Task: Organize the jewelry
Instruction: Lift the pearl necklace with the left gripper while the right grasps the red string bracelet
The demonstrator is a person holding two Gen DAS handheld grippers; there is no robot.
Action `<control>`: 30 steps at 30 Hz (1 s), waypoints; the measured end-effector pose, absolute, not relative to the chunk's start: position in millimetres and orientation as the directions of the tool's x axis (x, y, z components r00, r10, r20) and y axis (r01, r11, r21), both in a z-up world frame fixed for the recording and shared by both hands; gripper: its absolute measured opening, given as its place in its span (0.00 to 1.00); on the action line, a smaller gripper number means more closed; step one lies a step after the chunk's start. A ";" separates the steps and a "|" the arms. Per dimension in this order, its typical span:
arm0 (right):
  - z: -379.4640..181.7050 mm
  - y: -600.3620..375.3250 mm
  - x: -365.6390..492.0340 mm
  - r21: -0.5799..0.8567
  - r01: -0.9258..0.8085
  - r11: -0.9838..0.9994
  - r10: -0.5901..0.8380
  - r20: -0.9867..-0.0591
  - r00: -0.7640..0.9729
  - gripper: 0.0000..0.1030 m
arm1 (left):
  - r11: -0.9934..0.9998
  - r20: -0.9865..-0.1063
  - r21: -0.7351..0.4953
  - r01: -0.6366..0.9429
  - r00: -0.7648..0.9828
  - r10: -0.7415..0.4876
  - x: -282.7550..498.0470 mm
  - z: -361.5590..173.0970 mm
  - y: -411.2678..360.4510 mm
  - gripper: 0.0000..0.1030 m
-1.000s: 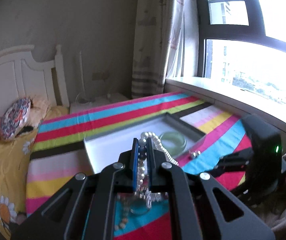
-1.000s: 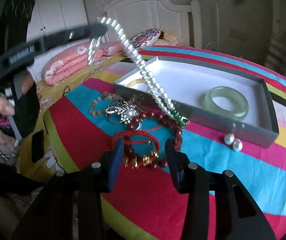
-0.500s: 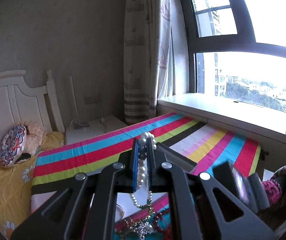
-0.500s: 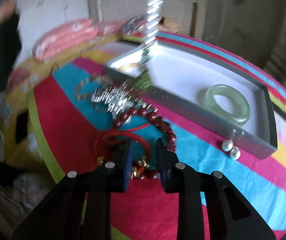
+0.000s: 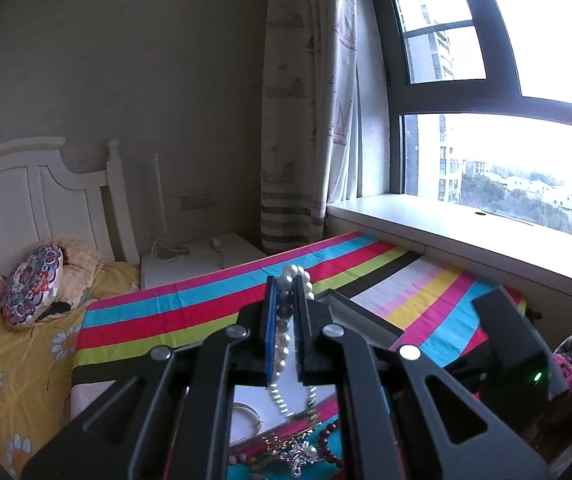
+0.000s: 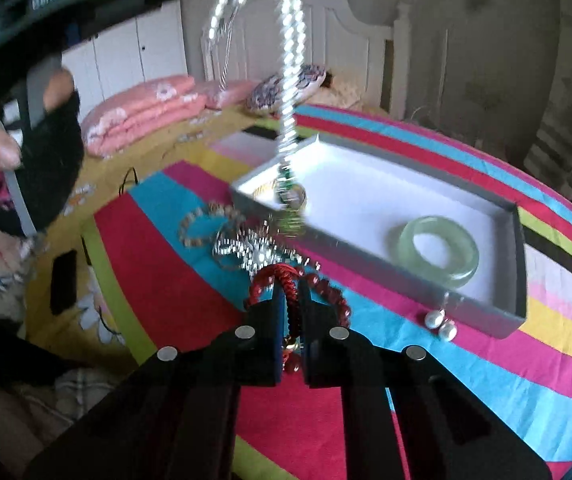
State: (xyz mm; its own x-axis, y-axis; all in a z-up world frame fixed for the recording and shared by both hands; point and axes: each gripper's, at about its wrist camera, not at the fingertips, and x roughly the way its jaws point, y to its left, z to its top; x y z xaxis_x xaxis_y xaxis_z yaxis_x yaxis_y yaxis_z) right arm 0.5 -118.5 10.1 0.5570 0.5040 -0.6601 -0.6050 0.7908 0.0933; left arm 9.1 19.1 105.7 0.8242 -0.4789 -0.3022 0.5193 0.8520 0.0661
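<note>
My left gripper (image 5: 286, 292) is shut on a pearl necklace (image 5: 282, 344). Held high, the strand (image 6: 292, 60) hangs down, and its green end dangles over the left corner of the grey box (image 6: 366, 264). My right gripper (image 6: 291, 292) is shut on a red cord bracelet (image 6: 282, 280), just off the striped cloth. A dark red bead bracelet (image 6: 334, 296) lies under it. A jade bangle (image 6: 438, 252) and a thin gold bangle (image 5: 246, 420) lie in the box.
Two pearl earrings (image 6: 440, 322) lie against the box's front wall. A silver piece (image 6: 246, 252) and a pale bead bracelet (image 6: 202, 224) lie left of the box. A gloved hand (image 6: 46, 160) holds the left gripper. A phone (image 6: 64, 280) lies on the yellow bedsheet.
The right jaws closed on the red cord bracelet and lifted it a little. The left gripper rose with the pearl necklace, whose lower end swung over the box corner.
</note>
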 end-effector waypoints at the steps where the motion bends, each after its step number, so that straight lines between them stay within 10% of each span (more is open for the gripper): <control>1: 13.3 -120.4 2.4 0.104 -0.604 0.790 0.512 -0.654 0.557 0.08 | 0.853 -0.301 0.062 0.517 0.825 -0.478 8.9 106.0 20.0 0.07; 16: 62.2 -135.5 34.8 0.096 -0.546 0.832 0.492 -0.581 0.648 0.06 | 0.860 -0.309 0.082 0.503 0.834 -0.458 18.7 112.2 15.8 0.07; 26: 18.1 -144.0 42.9 0.156 -0.523 0.838 0.467 -0.700 0.540 0.12 | 0.864 -0.317 0.086 0.497 0.835 -0.449 23.3 114.3 17.2 0.07; 30: -6.4 -148.0 39.8 0.213 -0.503 0.838 0.479 -0.730 0.487 0.45 | 0.867 -0.326 0.080 0.492 0.835 -0.443 25.7 112.6 20.1 0.07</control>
